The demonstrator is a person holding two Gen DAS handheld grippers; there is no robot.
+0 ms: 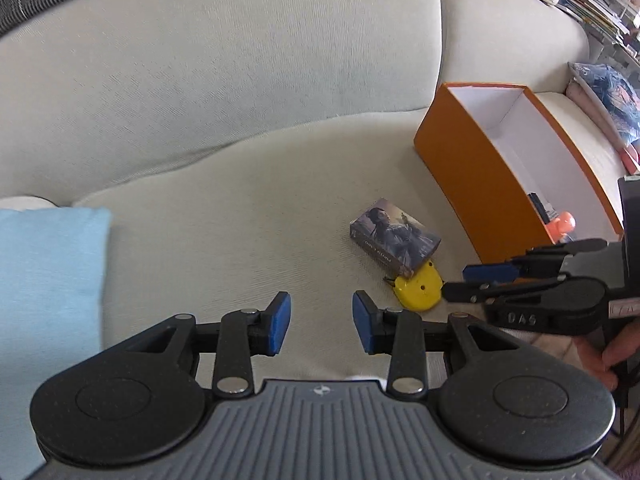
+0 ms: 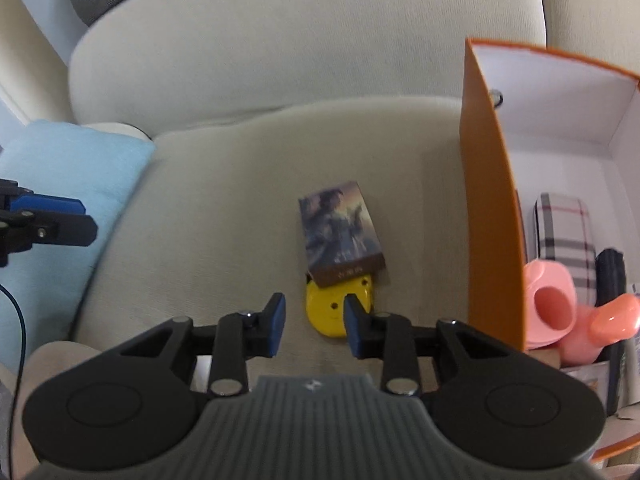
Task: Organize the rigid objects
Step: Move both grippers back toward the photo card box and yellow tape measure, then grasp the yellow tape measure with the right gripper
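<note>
A small picture-printed card box [image 1: 394, 240] [image 2: 340, 236] lies on the beige sofa seat, its near end resting on a flat yellow object [image 1: 420, 289] [image 2: 334, 308]. An open orange box [image 1: 476, 160] [image 2: 492, 216] with a white inside stands to their right. My left gripper [image 1: 321, 326] is open and empty, low over the seat, left of both objects. My right gripper [image 2: 310, 324] is open and empty just in front of the yellow object; it also shows from the side in the left wrist view [image 1: 464, 280].
Inside the orange box lie a plaid case [image 2: 564, 228], a pink plastic object [image 2: 556, 312] and a dark object [image 2: 610, 276]. A light blue cushion [image 1: 48, 272] [image 2: 68, 184] sits at the seat's left. Sofa backrests rise behind. Shelves with books [image 1: 600, 16] stand at far right.
</note>
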